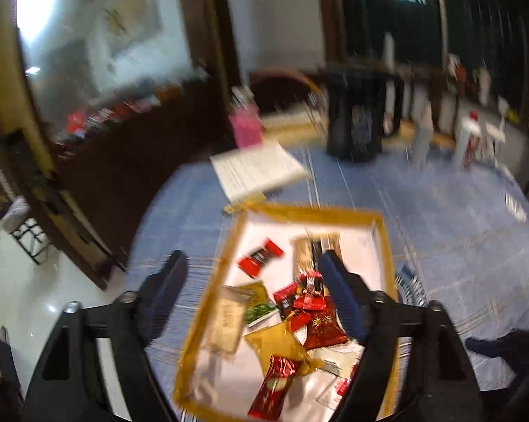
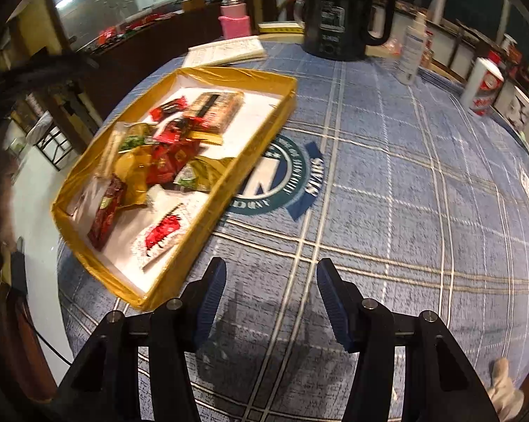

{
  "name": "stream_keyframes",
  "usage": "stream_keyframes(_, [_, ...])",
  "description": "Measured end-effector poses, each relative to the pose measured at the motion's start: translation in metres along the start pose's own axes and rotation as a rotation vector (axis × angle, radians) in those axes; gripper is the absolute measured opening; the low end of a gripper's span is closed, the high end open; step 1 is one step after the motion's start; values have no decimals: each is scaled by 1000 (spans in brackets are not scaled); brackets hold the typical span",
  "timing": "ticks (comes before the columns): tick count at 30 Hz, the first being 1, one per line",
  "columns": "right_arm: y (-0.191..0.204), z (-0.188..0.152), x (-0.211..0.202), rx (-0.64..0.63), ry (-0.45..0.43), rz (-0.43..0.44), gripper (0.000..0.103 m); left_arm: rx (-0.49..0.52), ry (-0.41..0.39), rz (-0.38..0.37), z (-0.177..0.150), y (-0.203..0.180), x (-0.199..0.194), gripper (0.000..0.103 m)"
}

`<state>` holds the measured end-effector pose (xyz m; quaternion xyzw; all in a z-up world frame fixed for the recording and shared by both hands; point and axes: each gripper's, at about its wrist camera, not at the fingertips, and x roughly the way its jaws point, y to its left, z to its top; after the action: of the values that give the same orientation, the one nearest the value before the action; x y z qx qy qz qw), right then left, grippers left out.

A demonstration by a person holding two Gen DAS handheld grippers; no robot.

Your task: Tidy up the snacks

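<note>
The snacks (image 2: 158, 161) lie heaped in the gold-edged tray (image 2: 208, 207) on the blue plaid tabletop (image 2: 387, 183), where the left gripper (image 1: 252, 290) hangs over the tray and the right gripper (image 2: 271, 283) over bare cloth, both with jaws released and grasping nothing.

The left wrist camera looks steeply down from close above the gold-rimmed snack tray (image 1: 310, 211), blurred. The right wrist camera sits lower and off to the tray's (image 2: 208, 193) right, facing across the blue plaid tablecloth (image 2: 387, 183). Both share the tray and black kettle (image 1: 359, 119) (image 2: 338, 10).
</note>
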<state>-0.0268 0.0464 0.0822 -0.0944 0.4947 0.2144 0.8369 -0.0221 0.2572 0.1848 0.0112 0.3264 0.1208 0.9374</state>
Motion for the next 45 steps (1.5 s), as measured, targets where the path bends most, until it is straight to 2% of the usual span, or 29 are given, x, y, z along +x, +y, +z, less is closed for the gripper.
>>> stream_keyframes(3, [7,-1,-8,-63,-25,30,55,-53,-92,76,-4,2,-57,91])
stream_keyframes(5, [10,-3,-12,-93,-35,51,55,-83,-128,110,-11,0,-77,102])
stream_keyframes(7, [11,-5,-16,-119,-40,77,55,-123,-147,123,-18,-4,-89,103])
stream_keyframes(8, [11,-7,-18,-131,-42,89,55,-132,-133,120,-22,-6,-89,103])
stream_keyframes(11, [13,-14,-24,-174,-44,119,55,-133,-2,147,-33,-17,-70,103])
stream_keyframes(15, [15,-27,-31,-233,-36,154,55,-124,211,219,-62,-38,-35,103])
stream_keyframes(19, [11,-35,-31,-259,-17,169,55,-134,314,214,-87,-55,-20,103])
stream_keyframes(26, [10,-43,-26,-284,6,186,55,-157,379,192,-113,-73,-13,103])
stream_keyframes(45, [25,-39,-23,-307,-3,204,55,-207,461,126,-126,-60,2,103])
